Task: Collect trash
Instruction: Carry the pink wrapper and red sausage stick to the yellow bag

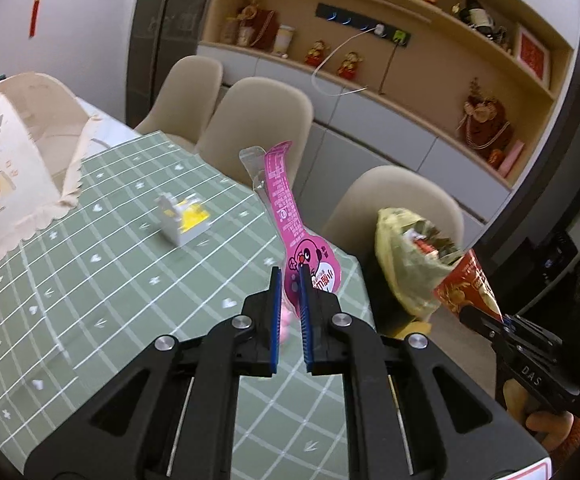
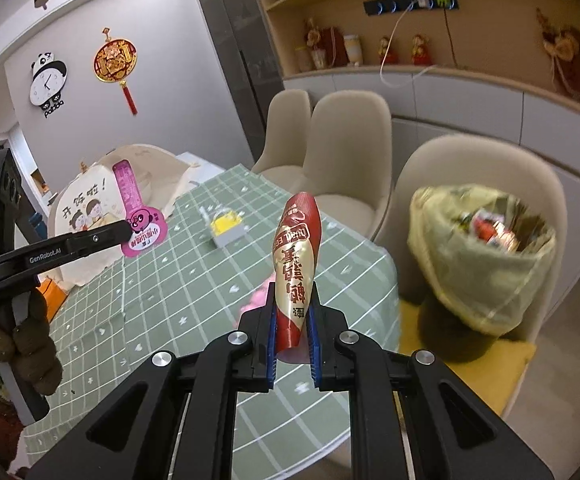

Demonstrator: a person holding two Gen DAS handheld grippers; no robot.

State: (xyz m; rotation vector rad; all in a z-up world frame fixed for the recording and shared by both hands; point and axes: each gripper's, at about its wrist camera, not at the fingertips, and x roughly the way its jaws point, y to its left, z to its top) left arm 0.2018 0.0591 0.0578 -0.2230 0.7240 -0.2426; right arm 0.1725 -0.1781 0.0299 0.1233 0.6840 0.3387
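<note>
Checked desk [image 1: 90, 320] below, we lift trash clear. Left tool [image 1: 290, 280] pinches the pink wrapper [image 1: 286, 208]; right tool [image 2: 292, 312] clamps the red wrapper [image 2: 296, 264], bound for the bag [image 2: 482, 264].

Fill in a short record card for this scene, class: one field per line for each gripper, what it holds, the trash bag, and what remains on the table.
left gripper: shut on pink wrapper, held above the table
right gripper: shut on red and gold wrapper, held upright
trash bag: yellowish, open, already holding wrappers, on a chair seat beside the table
table: green grid cloth
left on table: small white and yellow carton
</note>
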